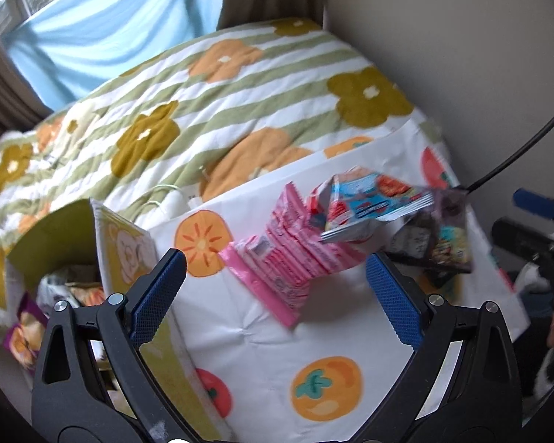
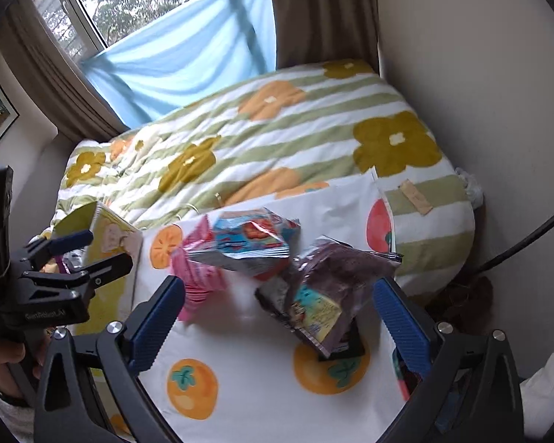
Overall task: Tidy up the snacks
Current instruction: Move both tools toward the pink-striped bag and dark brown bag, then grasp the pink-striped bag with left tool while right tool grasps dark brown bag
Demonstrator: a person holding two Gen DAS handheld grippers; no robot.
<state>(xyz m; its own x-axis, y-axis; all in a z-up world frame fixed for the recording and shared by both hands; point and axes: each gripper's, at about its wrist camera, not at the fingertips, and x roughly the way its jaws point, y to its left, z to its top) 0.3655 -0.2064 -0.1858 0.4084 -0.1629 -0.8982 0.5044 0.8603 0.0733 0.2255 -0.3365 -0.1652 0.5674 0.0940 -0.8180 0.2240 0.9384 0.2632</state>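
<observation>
While both hand-held grippers hover over a bed, a small heap of snack packets lies on a white cloth (image 1: 262, 336) printed with orange fruit. The left hand-held gripper (image 1: 275, 277) has its jaws spread wide and holds nothing. In its view, a pink packet (image 1: 288, 265) sits between the fingertips at twelve o'clock, its long axis running from seven o'clock to one o'clock. A blue packet (image 1: 365, 203) leans on the pink one's far end, and a dark packet (image 1: 439, 236) lies at two o'clock. A yellow box (image 1: 74, 243) with snacks inside stands open at nine o'clock. The right hand-held gripper (image 2: 279, 301) is also wide open and empty. In its view, the dark packet (image 2: 325, 288) lies just ahead between the fingers, with the pink packet (image 2: 199, 277) at eleven o'clock. The left hand-held gripper seems better placed for the pink packet, the right for the dark one.
</observation>
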